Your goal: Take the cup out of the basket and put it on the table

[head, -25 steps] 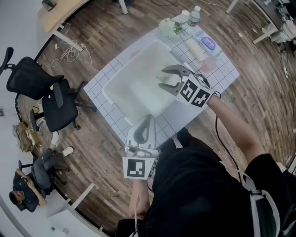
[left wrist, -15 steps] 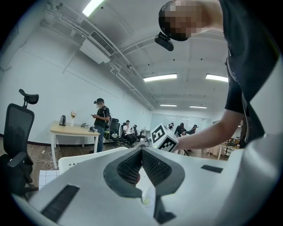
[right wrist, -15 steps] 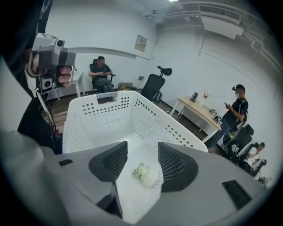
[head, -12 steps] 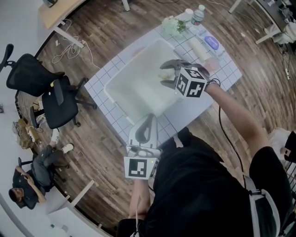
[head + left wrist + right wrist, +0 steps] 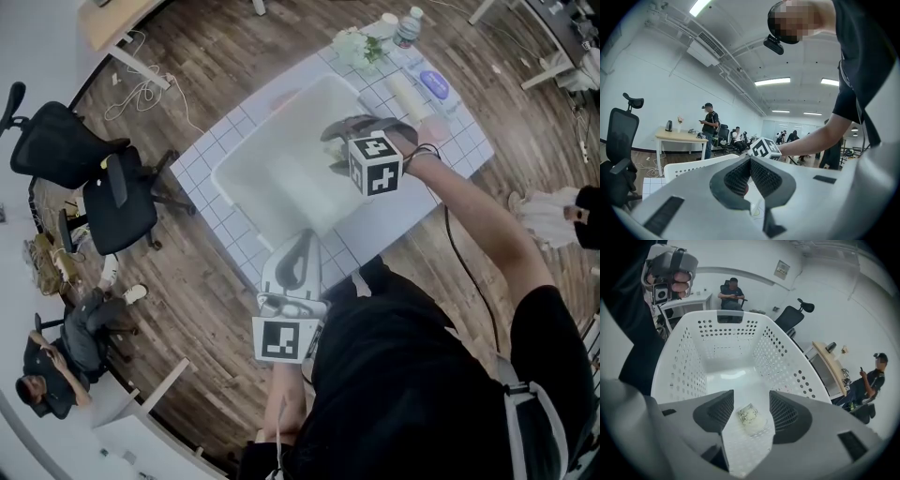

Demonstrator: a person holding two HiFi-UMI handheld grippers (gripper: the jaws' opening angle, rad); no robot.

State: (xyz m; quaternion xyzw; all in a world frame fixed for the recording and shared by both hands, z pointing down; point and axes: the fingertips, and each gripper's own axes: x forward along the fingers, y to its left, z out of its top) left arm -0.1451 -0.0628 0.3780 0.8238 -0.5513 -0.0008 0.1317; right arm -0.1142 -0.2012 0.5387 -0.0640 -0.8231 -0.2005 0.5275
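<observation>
My right tongs [image 5: 751, 397], jaws apart and just opened wider, above the cup [image 5: 751, 417] without pinching it; cup on the floor of the white basket [image 5: 684, 362] on the desk [image 5: 223, 150]; my left tongs [image 5: 750, 161] closed, empty, at the near edge.

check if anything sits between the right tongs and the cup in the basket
Nothing visible does. The right tongs, whose jaws have just been opening, point into the basket with the cup on its floor straight ahead, framed by the jaws but not gripped; only bare floor surrounds it.
</observation>
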